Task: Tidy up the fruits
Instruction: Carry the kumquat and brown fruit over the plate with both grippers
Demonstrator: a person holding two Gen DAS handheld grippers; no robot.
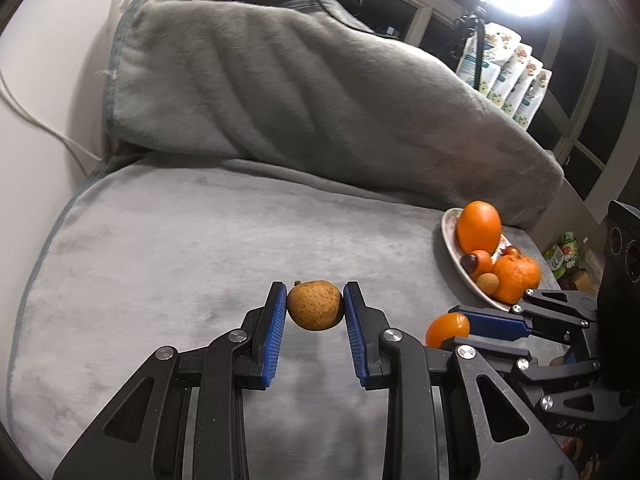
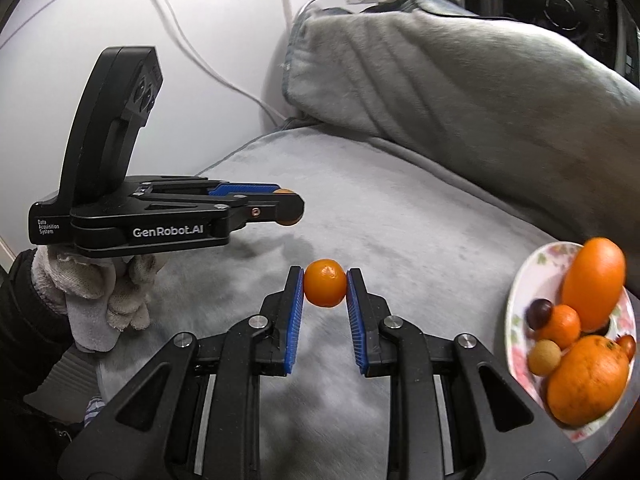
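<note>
The left tongs (image 1: 315, 307) clamp a speckled brown fruit (image 1: 315, 305) above the grey blanket (image 1: 180, 240). Only the right wrist view shows a gloved hand (image 2: 108, 296) under those tongs. The right tongs (image 2: 325, 290) pinch a small orange (image 2: 325, 283). Farther right, the flowered plate (image 2: 520, 280) holds more fruit, with a blanket-draped cushion (image 1: 320, 92) behind.

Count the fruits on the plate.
6 visible on the plate: tall orange, big orange, small orange, tan fruit, two dark ones. More may be hidden.
</note>
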